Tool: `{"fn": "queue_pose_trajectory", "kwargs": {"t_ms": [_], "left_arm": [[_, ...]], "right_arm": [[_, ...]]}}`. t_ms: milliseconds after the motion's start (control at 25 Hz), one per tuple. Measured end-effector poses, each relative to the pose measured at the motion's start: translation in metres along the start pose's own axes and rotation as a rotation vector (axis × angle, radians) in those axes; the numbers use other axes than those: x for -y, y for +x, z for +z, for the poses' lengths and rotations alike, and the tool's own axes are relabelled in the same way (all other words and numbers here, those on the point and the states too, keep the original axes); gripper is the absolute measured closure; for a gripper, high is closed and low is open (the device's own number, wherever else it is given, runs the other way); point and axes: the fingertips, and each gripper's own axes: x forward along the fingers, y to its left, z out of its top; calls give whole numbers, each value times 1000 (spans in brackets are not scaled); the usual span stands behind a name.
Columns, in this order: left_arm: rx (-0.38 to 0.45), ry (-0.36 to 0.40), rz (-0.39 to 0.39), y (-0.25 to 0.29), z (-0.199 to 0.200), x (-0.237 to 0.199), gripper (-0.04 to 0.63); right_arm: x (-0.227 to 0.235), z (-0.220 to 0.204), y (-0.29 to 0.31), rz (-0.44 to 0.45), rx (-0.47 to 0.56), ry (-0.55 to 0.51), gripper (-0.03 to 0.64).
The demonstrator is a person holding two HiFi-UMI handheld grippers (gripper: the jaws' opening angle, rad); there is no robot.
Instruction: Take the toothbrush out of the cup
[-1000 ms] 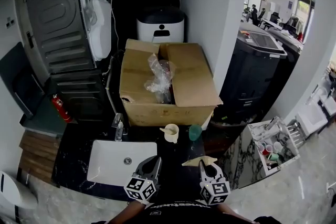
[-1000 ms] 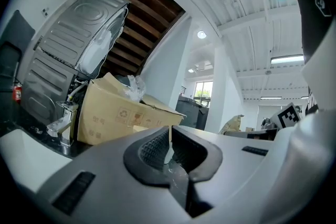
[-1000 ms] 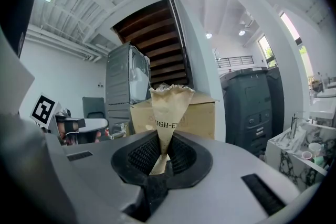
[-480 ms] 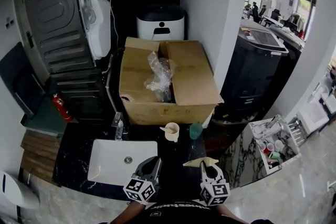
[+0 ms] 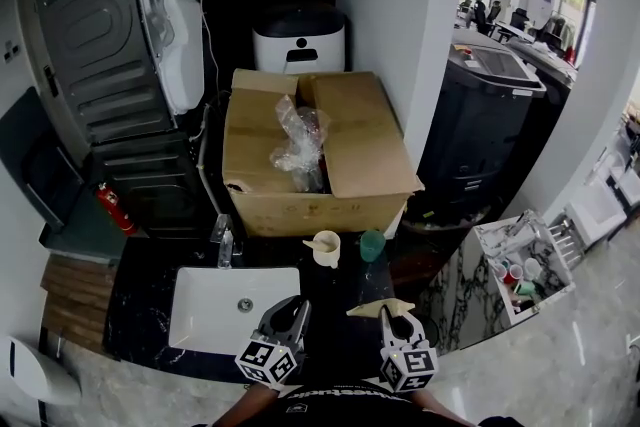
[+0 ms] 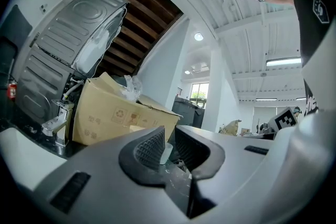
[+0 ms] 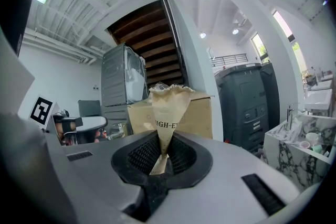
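Your left gripper is opening its jaws, with nothing held between them. Your right gripper pinches a brown paper packet. The cup stands near the sink.

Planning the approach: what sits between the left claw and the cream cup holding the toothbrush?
Only bare black countertop, in the head view. Left claw, jaws opening with nothing between them, faces the cream round cup.
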Motion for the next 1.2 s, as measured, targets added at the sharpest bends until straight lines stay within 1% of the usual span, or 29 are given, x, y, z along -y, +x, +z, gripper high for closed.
{"fn": "queue_pose_trajectory", "kwargs": {"t_ms": [360,440,520,600,920,1080,1200], "left_arm": [[-4,-16,-5,5,-3,0,486],[-2,-14,-1,6,-3,-1,458],[8,-6,3,6,-2,-2,449],[17,4,2,9,-1,-5,426],[3,21,2,44,-11,-25,417],[-23,42,17,64,-25,-41,417],[-63,29,22,83,-41,-53,417]], "right_arm": [[3,0,-2,-4,0,4,557],[3,-1,-2,-3,0,8,557],[2,-1,-3,2,4,7,557],[1,0,-3,8,9,5,557],[8,-2,-2,7,7,0,557],[15,-2,-6,-13,4,1,557],[20,1,-9,-26,7,-2,557]]}}
